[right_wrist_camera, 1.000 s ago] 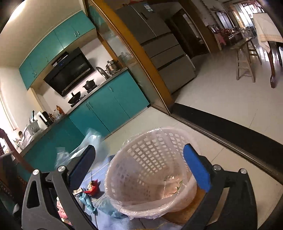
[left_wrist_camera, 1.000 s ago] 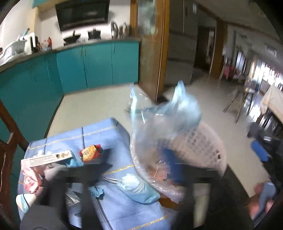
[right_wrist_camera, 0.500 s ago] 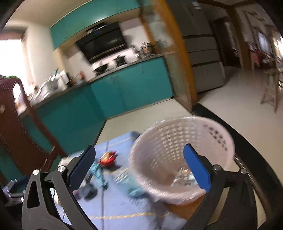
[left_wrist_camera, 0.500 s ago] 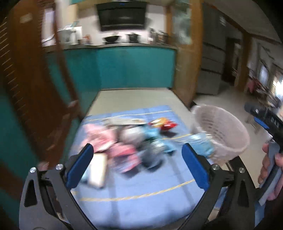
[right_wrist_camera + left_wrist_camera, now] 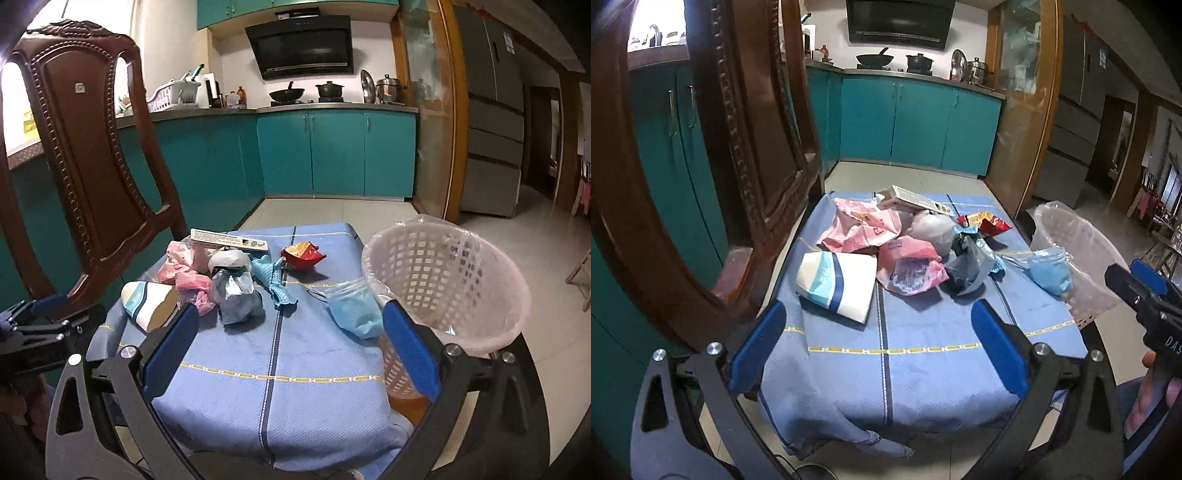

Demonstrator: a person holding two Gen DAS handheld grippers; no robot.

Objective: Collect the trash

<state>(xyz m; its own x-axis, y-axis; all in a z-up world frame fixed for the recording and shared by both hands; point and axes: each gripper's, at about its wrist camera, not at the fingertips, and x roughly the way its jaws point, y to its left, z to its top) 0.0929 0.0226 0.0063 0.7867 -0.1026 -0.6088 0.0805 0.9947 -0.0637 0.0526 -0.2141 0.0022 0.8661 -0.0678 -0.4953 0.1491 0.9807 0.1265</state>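
Note:
Trash lies piled on a blue tablecloth (image 5: 886, 332): pink bags (image 5: 908, 267), a white and blue pack (image 5: 836, 286), a grey bag (image 5: 967, 264), a red snack wrapper (image 5: 984, 223), a long white box (image 5: 916, 199) and a blue face mask (image 5: 1049, 271). A white lined basket (image 5: 447, 288) stands at the table's right edge. My left gripper (image 5: 879, 347) hovers open over the cloth's near part, empty. My right gripper (image 5: 288, 354) is open and empty too, with the mask (image 5: 354, 310) just beyond its right finger.
A carved brown wooden chair (image 5: 92, 166) stands close on the left of the table. Teal kitchen cabinets (image 5: 332, 155) line the far wall, with tiled floor between. A hand (image 5: 1152, 398) holds the right gripper at the left wrist view's right edge.
Both grippers swung left from the basket to face the trash pile. The clear bag seen at the left gripper a second ago is gone from it; both views have levelled out.

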